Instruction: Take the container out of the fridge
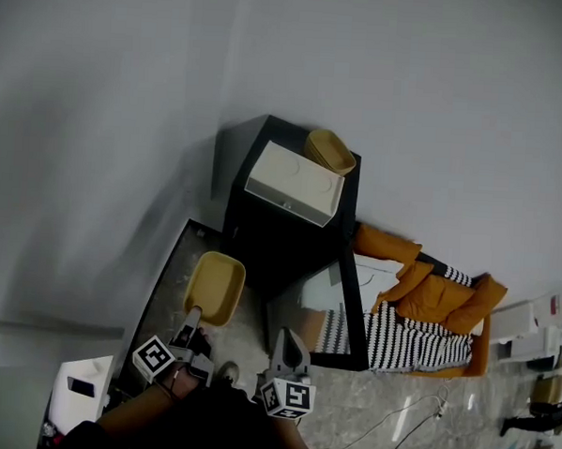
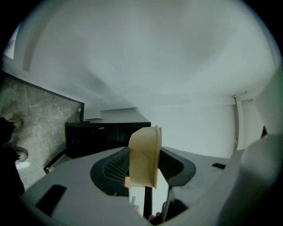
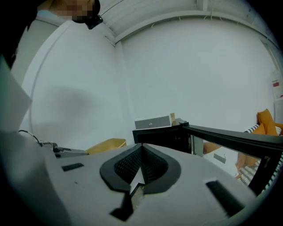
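A yellow container (image 1: 214, 286) hangs outside the black fridge (image 1: 289, 243), to its left, with my left gripper (image 1: 193, 318) shut on its near rim. In the left gripper view the container (image 2: 143, 156) stands edge-on between the jaws, which press on it from both sides. The fridge door (image 1: 340, 311) stands open toward me. My right gripper (image 1: 289, 343) is near the door, shut with nothing in it; its pads (image 3: 132, 164) meet. From the right gripper view the container (image 3: 106, 144) shows at the left and the fridge (image 3: 161, 136) straight ahead.
A white box (image 1: 294, 183) and a second yellow container (image 1: 330, 151) sit on top of the fridge. Orange cushions and a striped cloth (image 1: 426, 316) lie at the right. A black-framed panel (image 1: 160, 288) lies at the left, a white box (image 1: 80, 387) beside it, a cable (image 1: 383, 426) on the floor.
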### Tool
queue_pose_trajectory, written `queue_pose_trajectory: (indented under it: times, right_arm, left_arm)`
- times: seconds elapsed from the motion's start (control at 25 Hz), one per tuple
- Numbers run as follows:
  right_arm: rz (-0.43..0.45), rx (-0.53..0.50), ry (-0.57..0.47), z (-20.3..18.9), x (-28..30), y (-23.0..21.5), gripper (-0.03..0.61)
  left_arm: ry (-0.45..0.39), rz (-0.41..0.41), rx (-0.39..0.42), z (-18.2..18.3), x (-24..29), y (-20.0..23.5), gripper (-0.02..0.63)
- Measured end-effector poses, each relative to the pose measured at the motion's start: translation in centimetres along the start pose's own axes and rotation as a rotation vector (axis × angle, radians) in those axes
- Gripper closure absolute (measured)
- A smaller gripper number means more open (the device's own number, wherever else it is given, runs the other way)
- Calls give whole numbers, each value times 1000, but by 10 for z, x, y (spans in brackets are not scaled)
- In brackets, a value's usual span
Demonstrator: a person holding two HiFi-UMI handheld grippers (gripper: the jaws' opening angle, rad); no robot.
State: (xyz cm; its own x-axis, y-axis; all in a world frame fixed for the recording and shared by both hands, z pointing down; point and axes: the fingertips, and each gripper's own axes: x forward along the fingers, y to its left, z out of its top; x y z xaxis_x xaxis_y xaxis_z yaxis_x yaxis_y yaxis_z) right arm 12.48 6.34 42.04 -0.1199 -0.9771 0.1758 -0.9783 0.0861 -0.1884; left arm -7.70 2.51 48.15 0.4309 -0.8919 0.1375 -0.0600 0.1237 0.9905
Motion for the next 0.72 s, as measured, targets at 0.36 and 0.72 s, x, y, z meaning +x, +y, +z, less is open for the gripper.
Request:
queue_pose_trajectory:
  times: [0.36,0.72]
  right_arm:
    - [-20,-3,-1,0,-3,6,577]
    - [9,-14,-3,-1,-1,19,578]
  left_arm:
    - [22,5,-10,5,-7,4,426]
    - [28,9,-22,7,-8,8,426]
